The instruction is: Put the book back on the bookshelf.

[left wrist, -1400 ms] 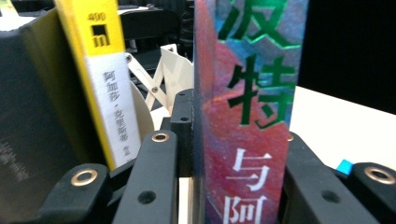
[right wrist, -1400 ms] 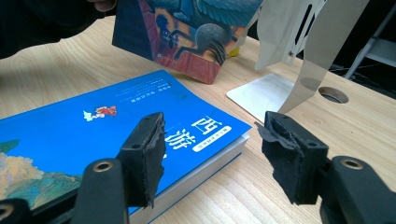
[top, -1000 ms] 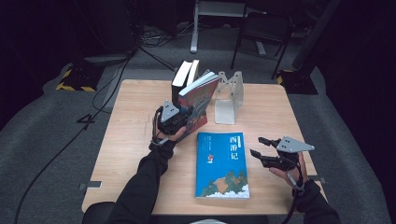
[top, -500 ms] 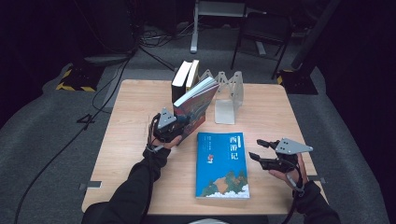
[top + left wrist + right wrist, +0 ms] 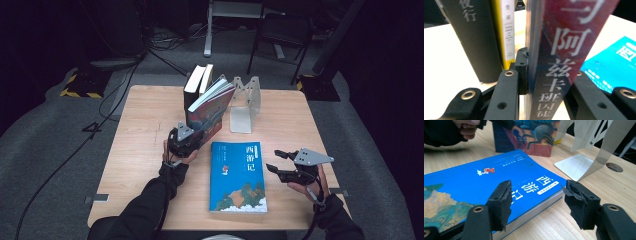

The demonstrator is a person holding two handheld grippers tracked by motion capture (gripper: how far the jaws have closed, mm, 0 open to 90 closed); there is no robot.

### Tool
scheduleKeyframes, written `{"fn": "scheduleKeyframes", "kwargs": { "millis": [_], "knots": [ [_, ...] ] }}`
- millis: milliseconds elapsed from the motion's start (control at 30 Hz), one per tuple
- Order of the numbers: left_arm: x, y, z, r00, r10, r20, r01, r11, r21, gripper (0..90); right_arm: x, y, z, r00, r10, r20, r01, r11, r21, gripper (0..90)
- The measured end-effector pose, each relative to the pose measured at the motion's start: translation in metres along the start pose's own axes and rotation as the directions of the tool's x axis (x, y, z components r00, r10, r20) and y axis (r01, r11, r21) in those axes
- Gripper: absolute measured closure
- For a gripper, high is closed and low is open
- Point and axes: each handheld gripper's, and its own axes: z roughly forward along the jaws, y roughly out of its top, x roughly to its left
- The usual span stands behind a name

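Left gripper (image 5: 192, 141) around red book (image 5: 210, 107)

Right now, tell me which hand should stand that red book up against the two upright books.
Left. The left gripper is already shut on the tilted red book's spine, beside the upright books. The right gripper sits open by the blue book, farther off.

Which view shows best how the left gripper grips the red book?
The left gripper view: the red book stands clamped at its spine between the pads. The high view shows the left gripper at its base; the right gripper view shows its cover.
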Motion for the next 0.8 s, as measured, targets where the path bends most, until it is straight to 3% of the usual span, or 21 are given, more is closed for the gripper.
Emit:
{"fn": "scheduleKeyframes", "kwargs": {
  "millis": [333,467,600,733,800],
  "knots": [
    [-0.015,0.018,0.036,0.9990,-0.006,-0.044,0.007,0.9998,0.016,73.4,-0.005,-0.002,-0.002,0.9998,0.016,0.011,-0.016,0.9999,-0.003,38.7],
    [-0.018,0.025,0.046,0.9943,-0.034,-0.101,0.036,0.9991,0.024,73.6,-0.006,-0.002,-0.002,0.9997,0.020,0.015,-0.020,0.9998,-0.007,38.7],
    [-0.017,0.021,0.041,0.9911,-0.058,-0.120,0.060,0.9981,0.014,73.7,-0.005,-0.002,-0.002,0.9998,0.017,0.012,-0.017,0.9998,-0.006,38.8],
    [-0.012,0.017,0.031,0.9912,-0.071,-0.112,0.073,0.9973,0.011,73.7,-0.005,-0.004,-0.002,0.9997,0.021,0.016,-0.021,0.9998,0.001,38.7],
    [-0.011,0.015,0.027,0.9886,-0.097,-0.115,0.098,0.9951,0.011,73.7,-0.005,-0.004,-0.002,0.9996,0.021,0.017,-0.021,0.9998,0.003,38.8]
  ]
}}
